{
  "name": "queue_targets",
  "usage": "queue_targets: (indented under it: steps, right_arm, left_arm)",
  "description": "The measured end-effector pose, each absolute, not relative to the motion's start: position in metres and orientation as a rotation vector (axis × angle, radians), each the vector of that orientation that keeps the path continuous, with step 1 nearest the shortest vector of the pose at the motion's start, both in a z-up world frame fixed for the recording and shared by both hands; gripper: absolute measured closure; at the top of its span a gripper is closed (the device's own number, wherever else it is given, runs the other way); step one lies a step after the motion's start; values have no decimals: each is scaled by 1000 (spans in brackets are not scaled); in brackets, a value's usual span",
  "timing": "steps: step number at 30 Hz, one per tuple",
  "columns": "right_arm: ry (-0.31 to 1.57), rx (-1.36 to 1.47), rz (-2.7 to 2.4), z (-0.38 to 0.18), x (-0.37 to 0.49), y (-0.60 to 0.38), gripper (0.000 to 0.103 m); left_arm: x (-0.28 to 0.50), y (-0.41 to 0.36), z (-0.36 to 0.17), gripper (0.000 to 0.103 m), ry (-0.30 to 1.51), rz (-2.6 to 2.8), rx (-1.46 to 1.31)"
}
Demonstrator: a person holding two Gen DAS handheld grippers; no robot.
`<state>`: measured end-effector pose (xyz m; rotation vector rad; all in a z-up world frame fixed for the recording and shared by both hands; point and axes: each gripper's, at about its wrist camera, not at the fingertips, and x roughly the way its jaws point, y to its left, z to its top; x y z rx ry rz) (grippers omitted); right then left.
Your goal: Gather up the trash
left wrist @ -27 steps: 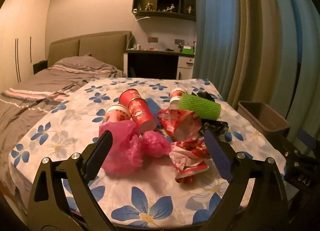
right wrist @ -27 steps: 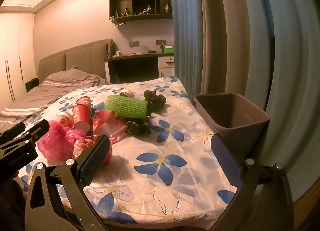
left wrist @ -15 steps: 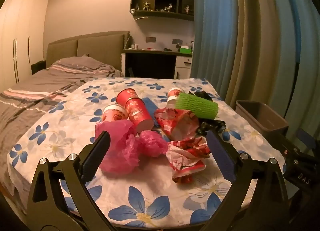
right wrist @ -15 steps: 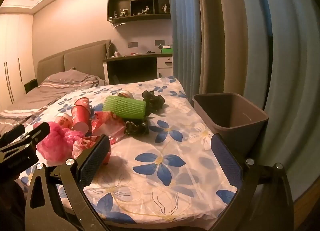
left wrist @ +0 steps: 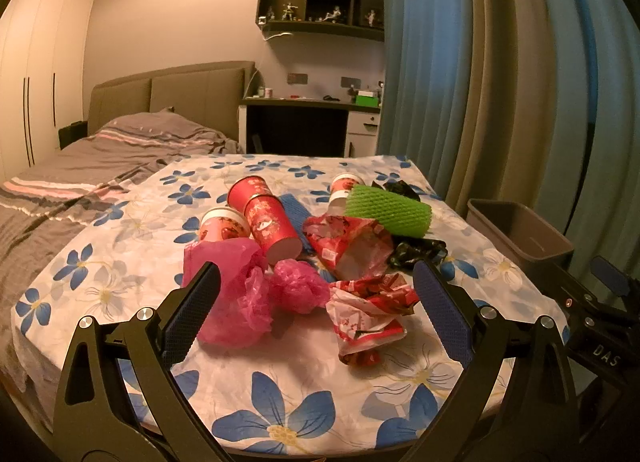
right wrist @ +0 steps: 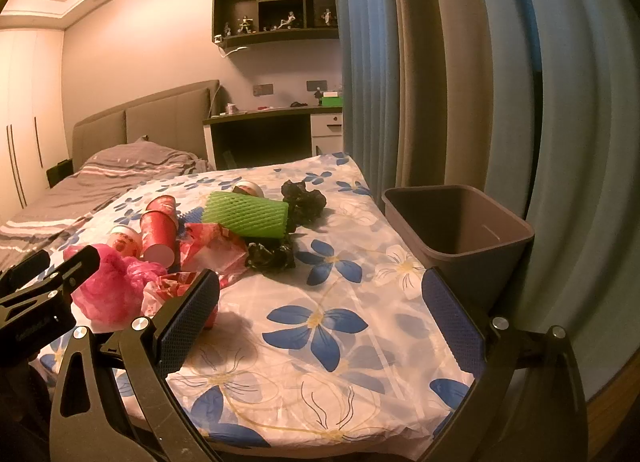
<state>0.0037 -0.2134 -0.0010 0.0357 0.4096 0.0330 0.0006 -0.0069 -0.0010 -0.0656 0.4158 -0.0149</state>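
Trash is heaped on the flower-print surface [left wrist: 280, 402]: pink plastic bags [left wrist: 236, 294], red paper cups [left wrist: 272, 221], crumpled red wrappers [left wrist: 368, 310], a green foam net [left wrist: 388, 213] and black bags [right wrist: 272, 256]. A grey bin [right wrist: 476, 238] is seen at the surface's right edge. The left gripper [left wrist: 316, 306] and right gripper [right wrist: 320, 322] are held above the surface, jaws spread wide, nothing gripped.

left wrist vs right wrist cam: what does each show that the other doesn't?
Left wrist only: the blue mesh piece behind the red cups shows clearly, and the right gripper's body sits at the frame's right edge.

Right wrist only: the inside of the grey bin, which looks empty as far as visible, and the left gripper's body at the left edge.

Both: the trash pile on the floral sheet, with the green foam net, pink plastic bags, black crumpled bags, and each view's own open fingers.
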Motion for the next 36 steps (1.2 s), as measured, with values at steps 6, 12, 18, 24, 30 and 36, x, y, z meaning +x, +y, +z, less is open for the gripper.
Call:
queue_targets:
  steps: [6,12,18,24,30,36]
  right_arm:
    - [410,37,33,-1,4,-214,5]
    - [408,37,32,0,3,-214,5]
    - [409,38,32,0,3,-215,5]
    - [407,37,31,-1,2,-214,5]
    - [406,36,30,1,2,-216,5]
    - [405,37,29,1,2,-216,5]
  left_arm:
    - [1,-8,-1,8,417,-17,-66]
    - [1,-9,-1,8,416,-14,-65]
    - [1,-12,-2,8,420,-17,-67]
    - [1,-14,-3,8,420,-18,-66]
    - [1,-13,-3,8,421,-17,-68]
    - [1,-13,-3,8,420,-18,-68]
